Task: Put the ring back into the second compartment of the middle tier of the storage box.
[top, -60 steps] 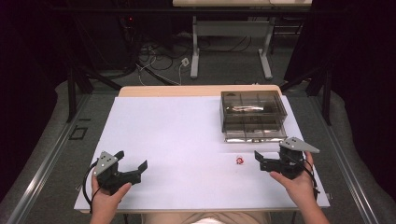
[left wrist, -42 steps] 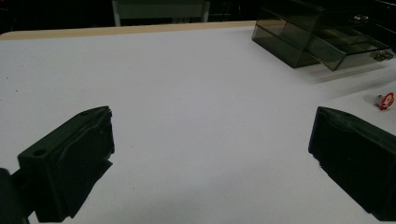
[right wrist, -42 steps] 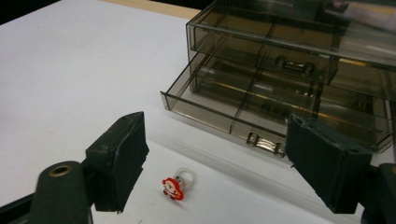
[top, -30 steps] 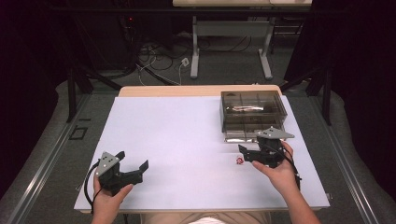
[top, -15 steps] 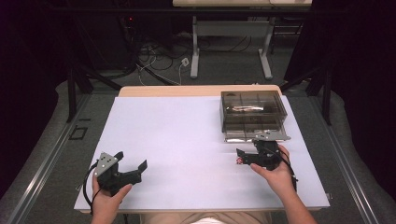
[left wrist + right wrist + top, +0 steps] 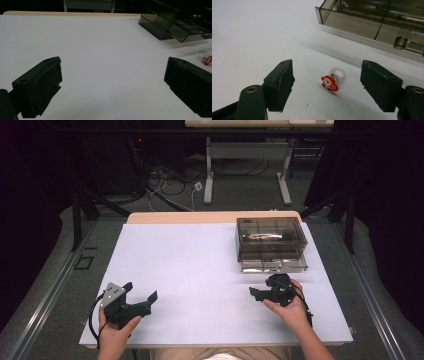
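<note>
From the high view the small red Santa-figure ring with a clear plastic band (image 6: 332, 79) is hidden beneath the right gripper (image 6: 270, 292), whose jaws are hard to tell apart there against the dark body and the hand. In the left gripper view the same ring is cut off at the right edge, a red-and-white scrap just above the right-hand jaw. The contents of the smoky transparent plastic compartment box (image 6: 271, 242) are hard to make out: something pale and long lies in one middle compartment, but what it is cannot be told.

The right gripper's jaws have just been closing, yet in the right gripper view they stand partly open, one on each side of the ring, and neither pad touches it. The ring lies on the white table sheet (image 6: 200, 270) between them, a little nearer the right-hand jaw, its figure facing the camera and its band behind. The left gripper (image 6: 131, 304) rests at the near left of the sheet with its jaws spread wide and nothing between them but bare sheet.

The box sits at the far right of the table, near the ring but apart from it, with a metal clasp (image 6: 402, 43) on its front wall. Nothing lies between the right gripper's jaws and the ring.
</note>
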Demonstrator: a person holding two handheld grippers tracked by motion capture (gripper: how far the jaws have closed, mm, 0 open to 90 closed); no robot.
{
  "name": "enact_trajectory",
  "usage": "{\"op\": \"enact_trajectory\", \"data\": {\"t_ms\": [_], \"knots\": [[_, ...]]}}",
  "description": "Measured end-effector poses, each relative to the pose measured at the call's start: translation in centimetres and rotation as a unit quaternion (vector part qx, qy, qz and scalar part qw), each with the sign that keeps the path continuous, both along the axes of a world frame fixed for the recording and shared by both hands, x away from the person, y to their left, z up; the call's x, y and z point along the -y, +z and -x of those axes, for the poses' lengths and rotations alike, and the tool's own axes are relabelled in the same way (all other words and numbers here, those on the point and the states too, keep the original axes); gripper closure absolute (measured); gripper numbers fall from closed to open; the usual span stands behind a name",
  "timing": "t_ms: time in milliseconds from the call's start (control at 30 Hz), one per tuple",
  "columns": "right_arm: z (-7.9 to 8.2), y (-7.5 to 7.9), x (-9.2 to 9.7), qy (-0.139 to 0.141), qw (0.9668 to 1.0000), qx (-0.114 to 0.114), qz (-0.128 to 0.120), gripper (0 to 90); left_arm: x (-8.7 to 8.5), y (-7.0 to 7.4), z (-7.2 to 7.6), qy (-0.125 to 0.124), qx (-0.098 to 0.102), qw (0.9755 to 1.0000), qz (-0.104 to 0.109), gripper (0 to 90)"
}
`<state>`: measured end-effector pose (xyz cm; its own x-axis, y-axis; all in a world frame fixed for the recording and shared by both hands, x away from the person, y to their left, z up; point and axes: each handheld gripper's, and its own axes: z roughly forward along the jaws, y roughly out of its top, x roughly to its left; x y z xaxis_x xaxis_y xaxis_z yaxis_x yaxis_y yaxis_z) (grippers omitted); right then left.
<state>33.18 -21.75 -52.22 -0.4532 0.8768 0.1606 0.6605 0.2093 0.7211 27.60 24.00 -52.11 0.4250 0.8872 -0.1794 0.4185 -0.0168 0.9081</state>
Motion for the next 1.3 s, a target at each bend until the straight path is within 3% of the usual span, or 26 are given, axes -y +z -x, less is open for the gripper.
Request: {"op": "enact_trajectory", "data": {"t_ms": [433, 867, 1300], "knots": [[-0.6, -1.3, -0.3, -0.017, 0.9995, -0.019, 0.017, 41.1, -0.1, 0.0, 0.0, 0.002, -0.002, 1.0, 0.001, 1.4], [-0.8, -2.4, -1.2, -0.016, 0.9988, -0.027, 0.037, 46.0, -0.1, -0.1, 0.0, 0.002, -0.002, 1.0, 0.001, 1.4], [-1.0, -2.7, -1.1, -0.023, 0.9985, -0.036, 0.035, 52.7, -0.1, -0.1, -0.1, 0.002, -0.003, 1.0, -0.001, 1.5]]}}
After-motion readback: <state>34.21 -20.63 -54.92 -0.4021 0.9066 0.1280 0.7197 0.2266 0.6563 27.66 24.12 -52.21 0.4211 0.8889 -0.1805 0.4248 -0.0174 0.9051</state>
